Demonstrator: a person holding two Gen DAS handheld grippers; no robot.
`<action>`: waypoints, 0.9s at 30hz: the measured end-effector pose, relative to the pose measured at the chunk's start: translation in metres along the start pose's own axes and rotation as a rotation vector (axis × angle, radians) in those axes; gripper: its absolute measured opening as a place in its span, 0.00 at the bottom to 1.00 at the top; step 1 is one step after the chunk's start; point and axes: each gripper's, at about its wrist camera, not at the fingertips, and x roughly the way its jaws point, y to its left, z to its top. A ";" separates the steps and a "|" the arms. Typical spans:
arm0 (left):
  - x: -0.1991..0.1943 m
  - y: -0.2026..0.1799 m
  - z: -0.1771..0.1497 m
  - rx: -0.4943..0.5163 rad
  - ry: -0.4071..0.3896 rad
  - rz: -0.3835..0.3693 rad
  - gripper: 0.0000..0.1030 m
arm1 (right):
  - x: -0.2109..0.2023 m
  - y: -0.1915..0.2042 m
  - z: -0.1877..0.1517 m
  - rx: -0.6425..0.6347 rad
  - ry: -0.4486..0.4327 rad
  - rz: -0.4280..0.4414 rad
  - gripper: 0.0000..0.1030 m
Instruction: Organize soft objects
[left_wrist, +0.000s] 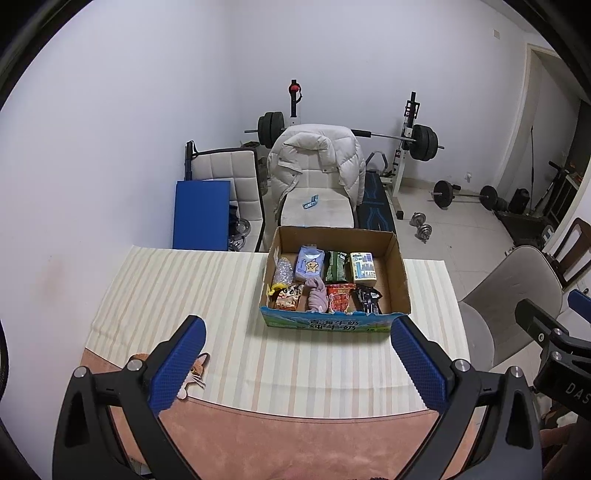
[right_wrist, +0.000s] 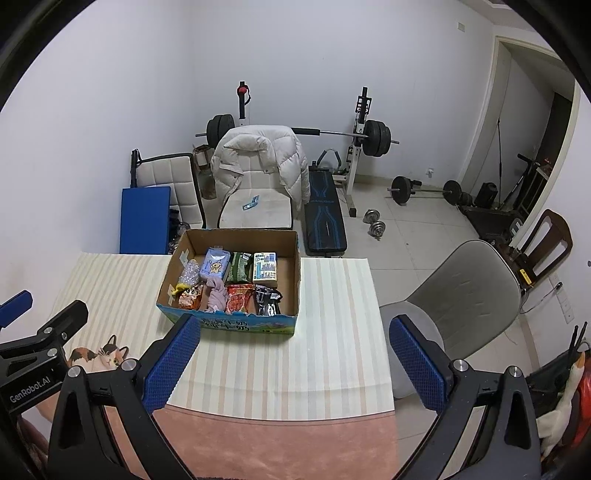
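A cardboard box (left_wrist: 400, 277) (right_wrist: 295, 273) stands on the striped tablecloth (left_wrist: 184, 295) (right_wrist: 332, 332) at the table's far edge. It holds several soft packs: a blue tissue pack (left_wrist: 309, 264) (right_wrist: 215, 266), a green pack (left_wrist: 335, 266) (right_wrist: 239, 267), a cream pack (left_wrist: 362, 267) (right_wrist: 265, 267), a pink cloth (left_wrist: 317, 293) (right_wrist: 217, 293), a red snack bag (left_wrist: 339, 298) (right_wrist: 239, 298) and a black bag (left_wrist: 367, 298) (right_wrist: 267, 298). My left gripper (left_wrist: 297, 332) is open and empty, well short of the box. My right gripper (right_wrist: 295, 330) is open too, nothing between its fingers.
A cat figure (left_wrist: 192, 373) (right_wrist: 105, 356) lies on the pink mat (left_wrist: 295, 443) near the front left. Behind the table stand a chair with a white jacket (left_wrist: 317, 158), a blue board (left_wrist: 201, 214), a weight bench and barbells. A grey chair (right_wrist: 461, 295) is at the right.
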 end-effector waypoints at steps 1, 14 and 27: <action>0.001 0.001 0.000 -0.002 0.001 -0.002 1.00 | 0.003 0.002 0.000 0.000 0.000 0.000 1.00; 0.001 0.001 -0.001 0.003 -0.002 -0.001 1.00 | 0.005 0.002 -0.001 -0.003 -0.012 -0.014 1.00; 0.002 0.008 0.000 0.022 0.006 0.001 1.00 | 0.004 -0.001 0.001 0.000 -0.004 -0.009 1.00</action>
